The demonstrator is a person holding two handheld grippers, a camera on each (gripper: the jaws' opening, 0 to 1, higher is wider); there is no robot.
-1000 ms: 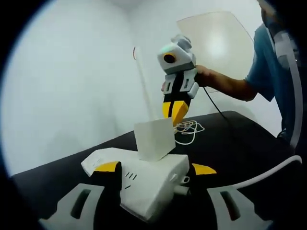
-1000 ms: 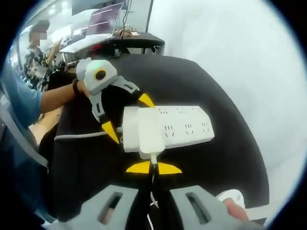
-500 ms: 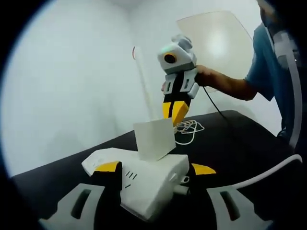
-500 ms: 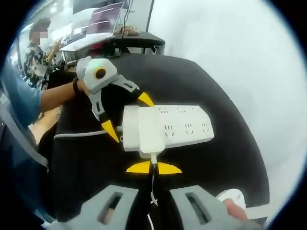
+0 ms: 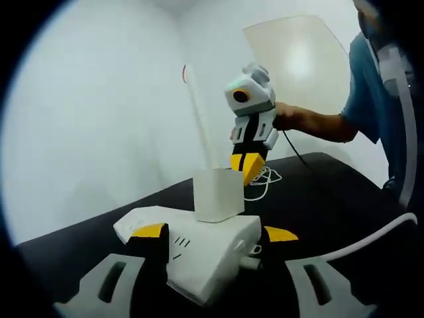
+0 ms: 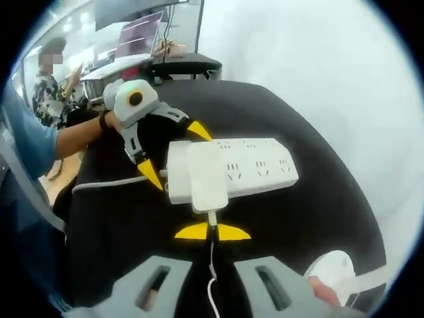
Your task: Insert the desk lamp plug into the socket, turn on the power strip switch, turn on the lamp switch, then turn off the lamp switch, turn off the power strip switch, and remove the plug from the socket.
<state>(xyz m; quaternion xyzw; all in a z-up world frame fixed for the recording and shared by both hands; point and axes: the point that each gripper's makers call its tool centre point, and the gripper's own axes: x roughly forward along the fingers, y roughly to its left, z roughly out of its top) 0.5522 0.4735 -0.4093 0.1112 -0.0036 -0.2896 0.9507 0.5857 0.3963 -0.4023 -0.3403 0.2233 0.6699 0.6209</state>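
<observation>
My left tool (image 6: 169, 154) straddles one end of the white power strip (image 6: 262, 167), its yellow tips on both sides there. The white block plug (image 6: 207, 177) sits on top beside them, with my right tool (image 6: 212, 231) pinching its thin white cord (image 6: 213, 278). The black worktop (image 6: 291, 218) around the strip's far end lies bare. A coiled white cable (image 5: 260, 180) lies behind the strip.

1. Pretty bright, even indoor light, white walls nearly blown out.
2. Soft glare spot on the pale translucent curved panel (image 5: 298, 56).
3. Heavy fisheye bending at the edges.
4. The matte black desk (image 6: 278, 218) stays dark, shadows barely visible.
</observation>
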